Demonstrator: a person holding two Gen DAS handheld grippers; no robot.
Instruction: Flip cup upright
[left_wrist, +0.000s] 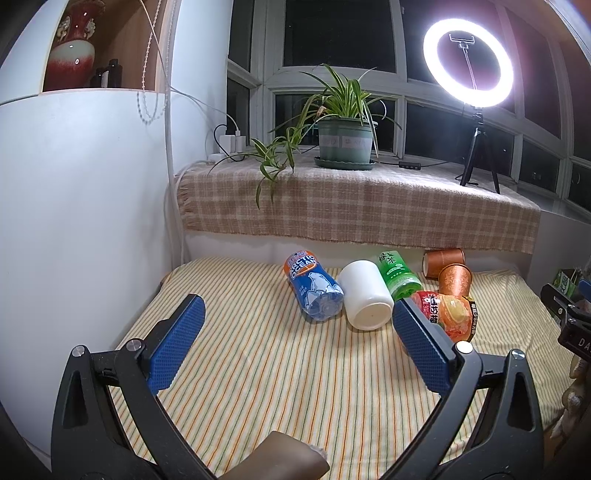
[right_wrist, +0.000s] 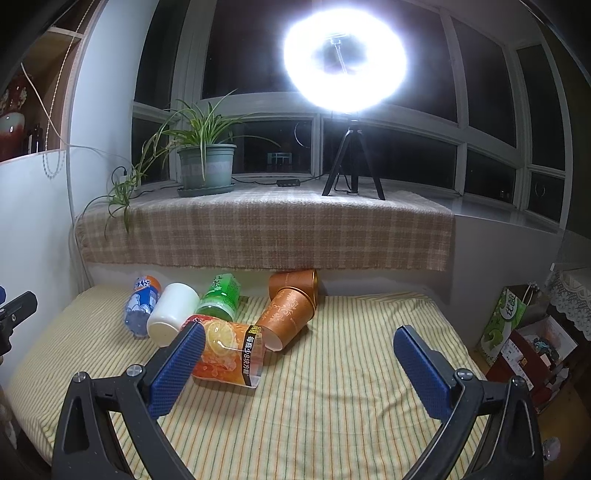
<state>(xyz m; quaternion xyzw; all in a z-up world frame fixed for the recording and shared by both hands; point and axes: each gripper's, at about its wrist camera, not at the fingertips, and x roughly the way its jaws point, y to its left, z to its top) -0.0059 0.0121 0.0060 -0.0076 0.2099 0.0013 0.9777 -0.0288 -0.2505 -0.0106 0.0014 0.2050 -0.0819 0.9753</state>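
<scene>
Several cups lie on their sides on the striped table cloth (left_wrist: 280, 369). A white cup (left_wrist: 365, 295) lies between a blue Arctic Ocean cup (left_wrist: 314, 291) and a green tea cup (left_wrist: 399, 275). An orange fruit-print cup (left_wrist: 447, 314) and two copper cups (left_wrist: 454, 278) lie to the right. My left gripper (left_wrist: 299, 314) is open, empty, just short of the white cup. My right gripper (right_wrist: 299, 343) is open, empty; the fruit-print cup (right_wrist: 229, 350) lies beside its left finger, the copper cups (right_wrist: 288, 314) and white cup (right_wrist: 171, 314) beyond.
A windowsill with a plaid cloth (left_wrist: 354, 206) runs behind the table, holding a potted plant (left_wrist: 345, 144) and a ring light on a tripod (left_wrist: 469, 62). A white wall (left_wrist: 74, 203) is at the left. Boxes and a green bag (right_wrist: 506, 321) stand beyond the table's right edge.
</scene>
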